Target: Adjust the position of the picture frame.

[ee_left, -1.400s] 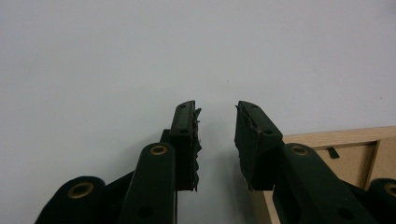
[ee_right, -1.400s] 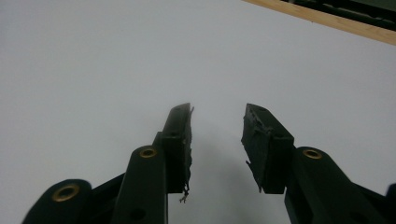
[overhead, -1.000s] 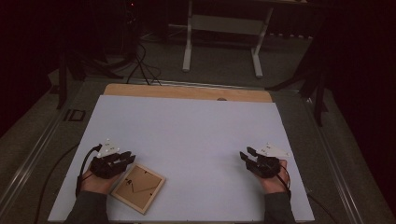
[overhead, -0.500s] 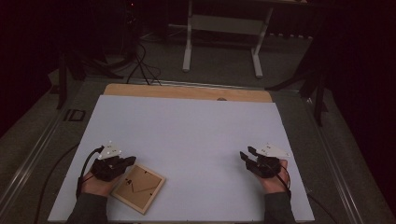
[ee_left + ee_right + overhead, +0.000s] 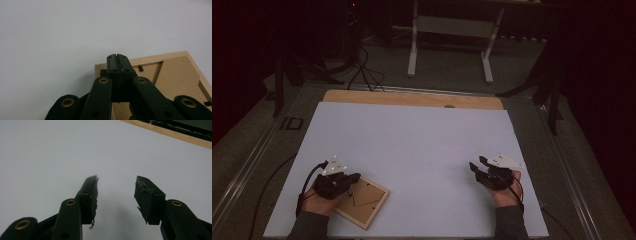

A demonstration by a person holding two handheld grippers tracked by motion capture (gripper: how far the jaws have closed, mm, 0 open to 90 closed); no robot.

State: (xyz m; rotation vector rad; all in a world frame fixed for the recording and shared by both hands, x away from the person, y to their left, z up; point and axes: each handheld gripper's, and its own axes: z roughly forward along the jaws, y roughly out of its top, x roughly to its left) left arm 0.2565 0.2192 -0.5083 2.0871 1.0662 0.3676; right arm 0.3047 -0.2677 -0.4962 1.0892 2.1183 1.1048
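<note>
Left gripper [image 5: 343,181], fingers clenched empty, hovers over the frame [image 5: 364,201] corner; right gripper [image 5: 116,195] has fingers opening, empty, above the bench [image 5: 422,145].

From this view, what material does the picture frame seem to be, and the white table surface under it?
The picture frame lies face down. Its border looks like light, unfinished wood, pale and matte. Its back panel looks like brown fibreboard or hard cardboard, with a flat, speckled tone and small dark clips at the edge. The white table surface looks smooth and matte, perhaps laminate or a sheet; the strip at its far edge looks like wood.
</note>
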